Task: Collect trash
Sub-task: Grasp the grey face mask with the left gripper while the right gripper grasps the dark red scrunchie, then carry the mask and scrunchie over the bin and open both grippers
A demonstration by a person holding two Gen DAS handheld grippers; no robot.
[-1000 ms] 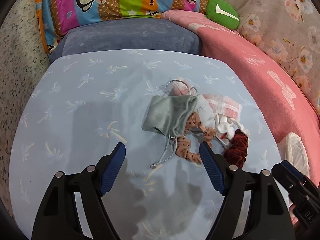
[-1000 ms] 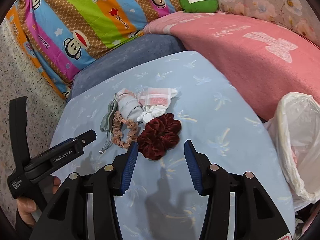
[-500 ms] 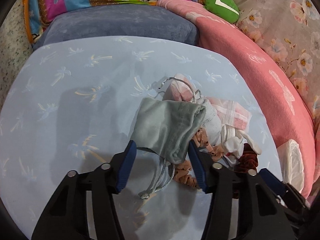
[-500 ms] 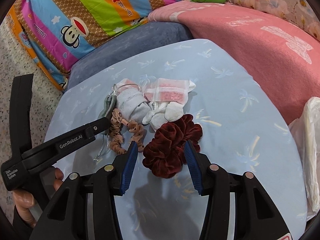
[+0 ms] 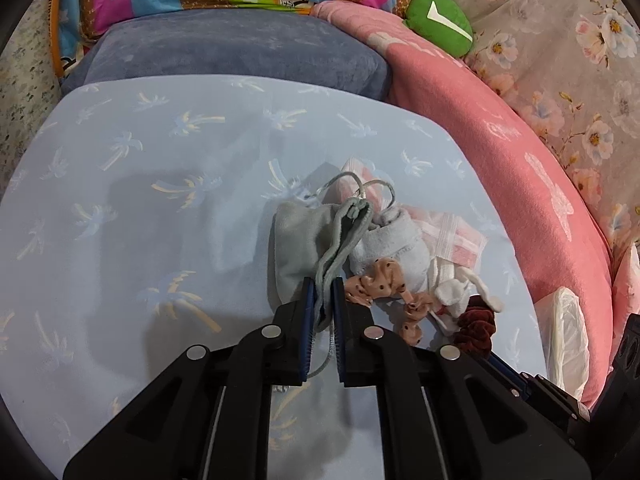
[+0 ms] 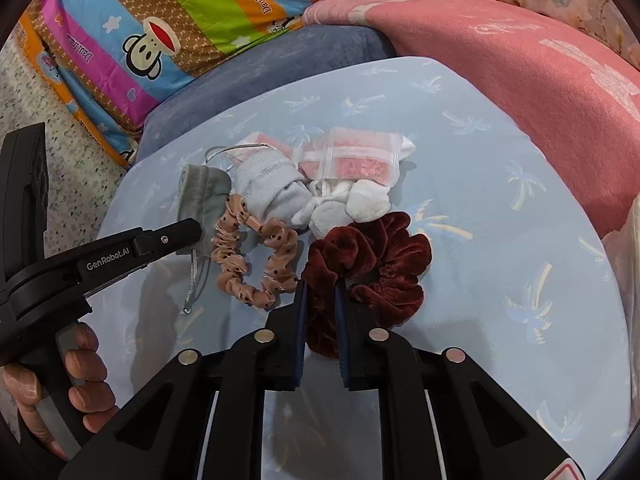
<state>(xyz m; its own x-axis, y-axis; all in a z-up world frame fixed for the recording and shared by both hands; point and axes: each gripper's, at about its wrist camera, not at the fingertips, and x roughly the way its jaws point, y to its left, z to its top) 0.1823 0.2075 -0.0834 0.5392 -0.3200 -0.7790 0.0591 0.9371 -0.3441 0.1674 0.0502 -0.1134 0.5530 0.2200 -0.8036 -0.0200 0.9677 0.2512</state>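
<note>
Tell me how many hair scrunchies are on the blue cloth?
2. The dark red scrunchie is pinched in the right tool. The pink dotted scrunchie lies beside it, toward the grey pouch. Others may be hidden under the pile.

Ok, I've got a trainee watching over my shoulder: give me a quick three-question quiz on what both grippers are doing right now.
1. True or false: the left gripper is shut on the grey drawstring pouch.
2. What has the right gripper clamped? A) the peach dotted scrunchie B) the dark red velvet scrunchie C) the zip bag
3. Fill in: the white plastic bag sits at the table's ____ edge in the left wrist view.

Key: 1 true; 2 B; 3 right.
</note>
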